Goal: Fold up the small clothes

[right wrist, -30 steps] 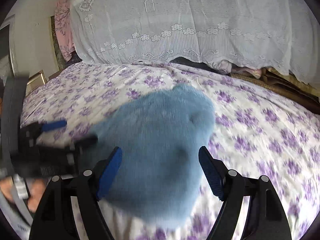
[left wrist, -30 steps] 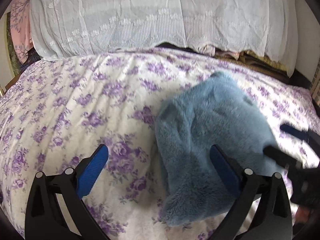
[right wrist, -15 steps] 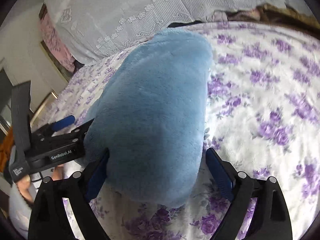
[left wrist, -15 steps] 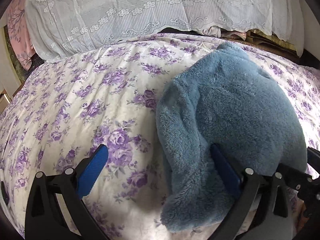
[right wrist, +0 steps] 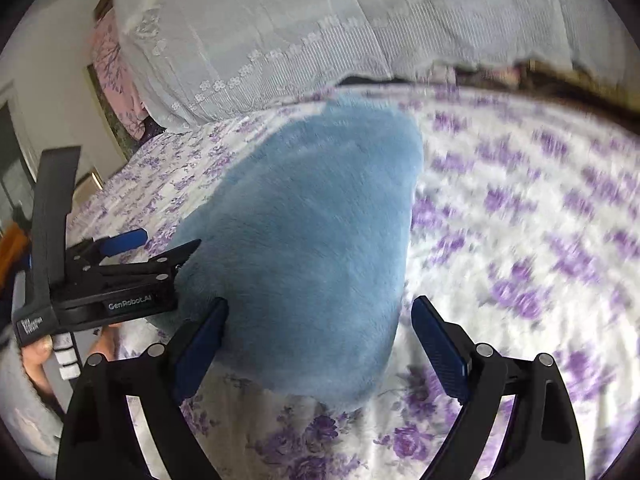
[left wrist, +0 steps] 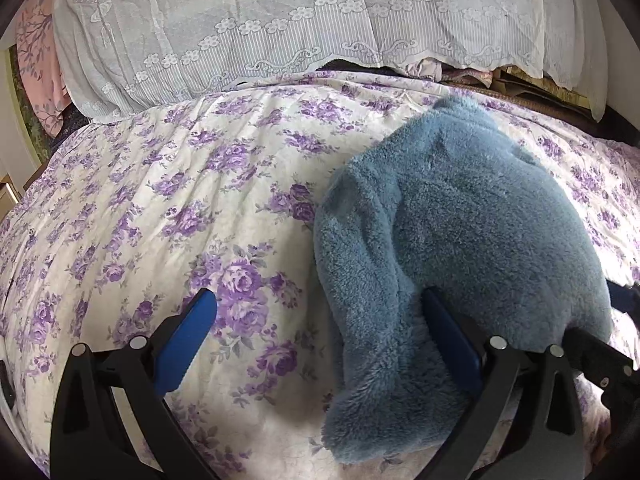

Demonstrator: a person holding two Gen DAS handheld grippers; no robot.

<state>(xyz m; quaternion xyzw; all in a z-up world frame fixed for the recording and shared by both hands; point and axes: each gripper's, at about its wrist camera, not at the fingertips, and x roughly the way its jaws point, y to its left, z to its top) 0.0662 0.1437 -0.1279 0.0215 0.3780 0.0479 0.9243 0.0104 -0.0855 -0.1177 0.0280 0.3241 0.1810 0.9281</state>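
A fluffy blue garment [left wrist: 452, 224] lies bunched on the purple-flowered bedspread [left wrist: 160, 200]. My left gripper [left wrist: 316, 294] stands open at its near left edge. One of its blue pads is over bare bedspread and the other is tucked against the garment's fold. In the right wrist view the same garment [right wrist: 312, 240] fills the middle. My right gripper [right wrist: 320, 303] is open around its near end, with the left pad at the fleece and the right pad clear of it. The left gripper [right wrist: 170, 240] shows there at the garment's left side.
A white lace cover [left wrist: 280, 32] drapes over a pile along the bed's far side. Pink cloth [left wrist: 40, 60] hangs at the far left. A person's hand [right wrist: 36, 356] holds the left gripper's handle. Bare bedspread [right wrist: 540, 240] stretches to the right of the garment.
Both grippers have sunk closer to the garment, which now lies settled and looms larger. The right gripper's jaws have spread wider. In the left view the right gripper has slid behind the garment.
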